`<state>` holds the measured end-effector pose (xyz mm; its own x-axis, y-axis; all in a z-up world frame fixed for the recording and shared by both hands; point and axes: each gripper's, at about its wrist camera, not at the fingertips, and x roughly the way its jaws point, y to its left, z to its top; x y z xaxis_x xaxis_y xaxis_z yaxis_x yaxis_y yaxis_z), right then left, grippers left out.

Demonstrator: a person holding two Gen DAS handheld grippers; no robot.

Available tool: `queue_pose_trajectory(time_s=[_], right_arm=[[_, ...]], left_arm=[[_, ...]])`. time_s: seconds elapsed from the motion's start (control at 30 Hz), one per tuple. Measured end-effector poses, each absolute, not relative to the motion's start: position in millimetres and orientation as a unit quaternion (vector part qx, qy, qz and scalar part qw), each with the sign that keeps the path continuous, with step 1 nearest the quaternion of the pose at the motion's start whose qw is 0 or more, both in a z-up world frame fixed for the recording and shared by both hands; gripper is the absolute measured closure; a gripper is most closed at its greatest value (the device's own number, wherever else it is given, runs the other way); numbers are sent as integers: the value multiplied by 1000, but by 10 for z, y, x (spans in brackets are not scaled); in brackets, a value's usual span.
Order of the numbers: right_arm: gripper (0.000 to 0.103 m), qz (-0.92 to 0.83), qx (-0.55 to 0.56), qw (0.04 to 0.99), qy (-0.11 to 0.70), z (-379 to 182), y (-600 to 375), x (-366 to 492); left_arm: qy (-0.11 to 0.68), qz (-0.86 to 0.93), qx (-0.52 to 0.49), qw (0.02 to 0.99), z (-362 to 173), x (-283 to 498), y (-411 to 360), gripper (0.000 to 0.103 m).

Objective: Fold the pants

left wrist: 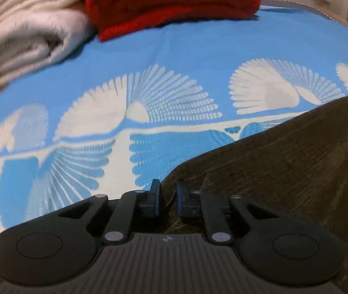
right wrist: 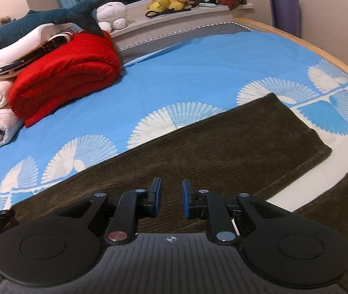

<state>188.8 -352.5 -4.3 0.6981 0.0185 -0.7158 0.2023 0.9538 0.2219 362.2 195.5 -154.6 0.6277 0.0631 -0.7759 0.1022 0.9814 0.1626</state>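
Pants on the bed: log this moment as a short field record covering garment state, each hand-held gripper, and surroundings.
garment: dark brown pants lying flat on the blue patterned bedspread, legs apart at the far end
fold state: no fold visible yet
left hand-held gripper: narrow gap, fabric at the pants' edge bunched between its fingers
right hand-held gripper: open, over the pants, nothing between its fingers
nearby: red blanket and white blanket folded, apart from the pants

Both wrist cams low over bedspread (left wrist: 174, 49); overlapping
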Motion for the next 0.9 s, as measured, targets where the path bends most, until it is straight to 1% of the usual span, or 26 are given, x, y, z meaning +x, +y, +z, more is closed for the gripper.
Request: queue_pose_trajectory(time_s=[0.13,0.23,0.33,0.4,0.47,0.53,0.57,0.6,0.63,0.67,0.7,0.77,0.83,0.9], right_arm=[[84,-62,146,907,390,-74,-3593,1856],[84,-70,155,900,401,-116,-3644,1821],[84,-83,169,891,414,-160,-3704,1762],[84,-90,184,884,419,-182,-3737,1708],[84,-93,196,879,423,-188,-3739,1639],[84,-89,204,878,424,-174,-3713,1554],[84,-87,205,878,424,-163,-3695,1518],[84,-85,205,878,424,-154,-3679,1481],[84,-83,205,878,424,-150,-3663,1446],[84,-83,205,877,427,-152,-3658,1417],[84,-84,209,875,429,-159,-3664,1392],[84,-85,226,868,434,-186,-3709,1350],[84,-88,245,861,437,-216,-3764,1333],[84,-94,263,857,433,-230,-3834,1344]], left_arm=[[417,-16,107,903,-1254,3350,1847,92],[403,-37,137,904,-937,2969,1694,93],[388,-79,161,904,-599,2345,1545,94],[385,-115,175,899,-468,1831,1455,94],[386,-155,195,888,-474,1323,1359,94],[403,-192,207,870,-620,956,1299,94],[413,-208,214,860,-717,825,1286,94],[429,-220,219,848,-808,743,1293,92],[445,-216,208,844,-845,725,1351,91],[452,-204,181,849,-836,748,1460,89],[454,-181,130,863,-781,795,1652,77],[459,-124,13,880,-688,888,2097,62],[476,-63,-115,869,-716,967,2564,60],[511,-6,-207,834,-899,1030,2905,59]])
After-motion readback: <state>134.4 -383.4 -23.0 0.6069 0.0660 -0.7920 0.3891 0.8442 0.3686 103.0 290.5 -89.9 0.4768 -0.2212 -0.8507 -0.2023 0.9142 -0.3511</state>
